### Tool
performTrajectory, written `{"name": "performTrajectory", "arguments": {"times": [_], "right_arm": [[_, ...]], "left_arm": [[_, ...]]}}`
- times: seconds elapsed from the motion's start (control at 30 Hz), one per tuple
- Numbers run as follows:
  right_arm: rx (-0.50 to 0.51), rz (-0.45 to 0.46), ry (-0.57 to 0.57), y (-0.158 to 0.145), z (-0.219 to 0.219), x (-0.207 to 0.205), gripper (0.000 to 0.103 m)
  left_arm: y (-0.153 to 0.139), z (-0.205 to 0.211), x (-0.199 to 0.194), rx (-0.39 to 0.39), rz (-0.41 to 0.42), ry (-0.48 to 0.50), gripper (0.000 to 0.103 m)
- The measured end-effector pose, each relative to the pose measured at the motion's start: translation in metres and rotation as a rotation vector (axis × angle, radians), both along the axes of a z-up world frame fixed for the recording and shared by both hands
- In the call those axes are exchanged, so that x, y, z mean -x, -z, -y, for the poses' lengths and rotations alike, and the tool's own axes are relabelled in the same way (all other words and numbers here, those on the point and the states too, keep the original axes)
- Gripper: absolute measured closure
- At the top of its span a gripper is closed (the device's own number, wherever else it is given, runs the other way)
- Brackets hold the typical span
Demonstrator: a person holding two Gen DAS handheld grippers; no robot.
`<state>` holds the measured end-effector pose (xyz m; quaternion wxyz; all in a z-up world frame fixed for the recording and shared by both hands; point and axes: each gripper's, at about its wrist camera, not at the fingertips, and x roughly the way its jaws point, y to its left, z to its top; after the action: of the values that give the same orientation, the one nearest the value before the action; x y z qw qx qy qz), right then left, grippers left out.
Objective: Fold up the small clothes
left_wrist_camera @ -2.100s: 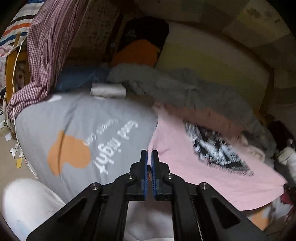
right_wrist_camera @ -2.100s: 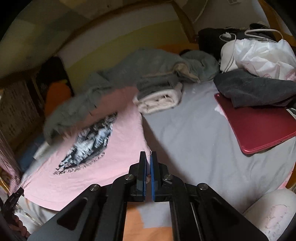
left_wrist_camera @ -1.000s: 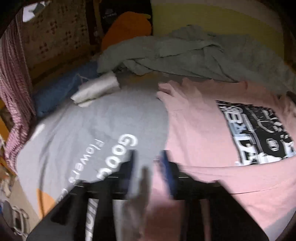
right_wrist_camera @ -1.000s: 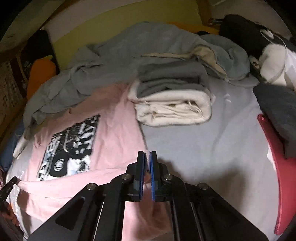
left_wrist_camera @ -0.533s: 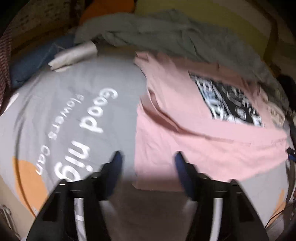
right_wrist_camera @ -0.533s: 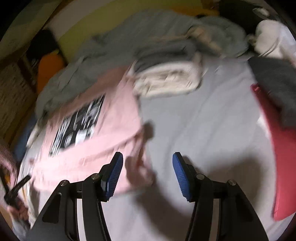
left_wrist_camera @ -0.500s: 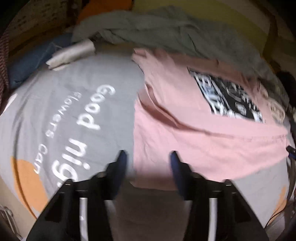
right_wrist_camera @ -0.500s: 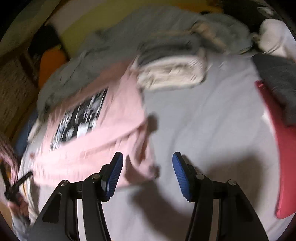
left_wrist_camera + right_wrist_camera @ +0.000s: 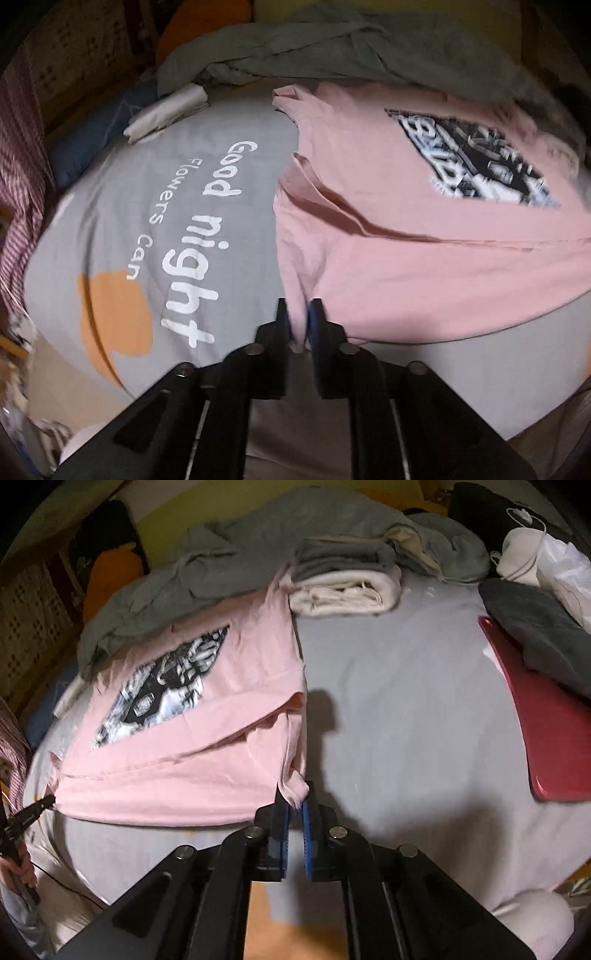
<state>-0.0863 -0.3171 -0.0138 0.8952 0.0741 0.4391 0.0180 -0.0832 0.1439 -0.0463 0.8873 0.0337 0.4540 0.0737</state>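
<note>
On the grey bedsheet (image 9: pixel 110 221), both grippers (image 9: pixel 298 325) (image 9: pixel 293 812) are closing on the pink T-shirt (image 9: pixel 236 686).

a grey bedsheet (image 9: pixel 399 709) carries a pink t-shirt (image 9: pixel 207 760), folded towels (image 9: pixel 343 587) and a red board (image 9: pixel 554 731).

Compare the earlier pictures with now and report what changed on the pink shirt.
Half a second ago both grippers stood open over the fold's near corners. Now the left gripper and right gripper are closing, each with a corner of the pink shirt between its jaws. The hem was already folded up toward the print. The folded towels and red board have not moved.
</note>
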Motion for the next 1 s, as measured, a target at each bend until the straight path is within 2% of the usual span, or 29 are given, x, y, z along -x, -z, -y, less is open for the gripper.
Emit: {"name": "performTrajectory", "arguments": {"times": [0.07, 0.13, 0.2, 0.3, 0.37, 0.4, 0.47, 0.57, 0.6, 0.8, 0.93, 1.0], "right_arm": [[0.086, -0.009, 0.028, 0.002, -0.005, -0.004, 0.088], [0.103, 0.025, 0.049, -0.005, -0.007, -0.002, 0.084], [0.124, 0.094, 0.060, -0.019, -0.012, -0.002, 0.081], [0.124, 0.127, -0.025, -0.030, -0.026, -0.010, 0.078], [0.081, 0.089, -0.121, -0.031, -0.042, -0.020, 0.078], [0.029, 0.042, -0.196, -0.027, -0.052, -0.029, 0.078], [0.004, -0.030, -0.268, -0.016, -0.068, -0.039, 0.078], [0.087, -0.079, -0.303, 0.000, -0.084, -0.050, 0.078], [0.124, -0.076, -0.308, 0.003, -0.089, -0.055, 0.078], [0.157, -0.021, -0.296, 0.001, -0.099, -0.087, 0.078], [0.156, 0.071, -0.227, -0.016, -0.092, -0.115, 0.078], [0.160, 0.092, -0.173, -0.023, -0.084, -0.124, 0.078]], "left_arm": [[-0.011, 0.003, 0.002, -0.004, 0.047, -0.011, 0.069], [-0.032, 0.008, 0.008, 0.000, 0.141, 0.006, 0.060], [-0.047, 0.019, 0.009, -0.016, 0.194, 0.048, 0.059], [-0.053, 0.039, -0.003, 0.045, 0.168, 0.153, 0.059], [-0.042, 0.052, -0.020, 0.124, 0.070, 0.211, 0.061], [-0.034, 0.060, -0.026, 0.144, 0.030, 0.231, 0.062], [-0.017, 0.077, -0.033, 0.122, -0.034, 0.265, 0.064], [0.002, 0.092, -0.040, 0.083, -0.075, 0.285, 0.064], [0.004, 0.093, -0.041, 0.080, -0.068, 0.290, 0.064], [-0.009, 0.100, -0.081, 0.016, -0.007, 0.300, 0.064], [-0.021, 0.097, -0.103, -0.028, 0.062, 0.246, 0.064], [-0.028, 0.090, -0.103, 0.001, 0.096, 0.224, 0.064]]}}
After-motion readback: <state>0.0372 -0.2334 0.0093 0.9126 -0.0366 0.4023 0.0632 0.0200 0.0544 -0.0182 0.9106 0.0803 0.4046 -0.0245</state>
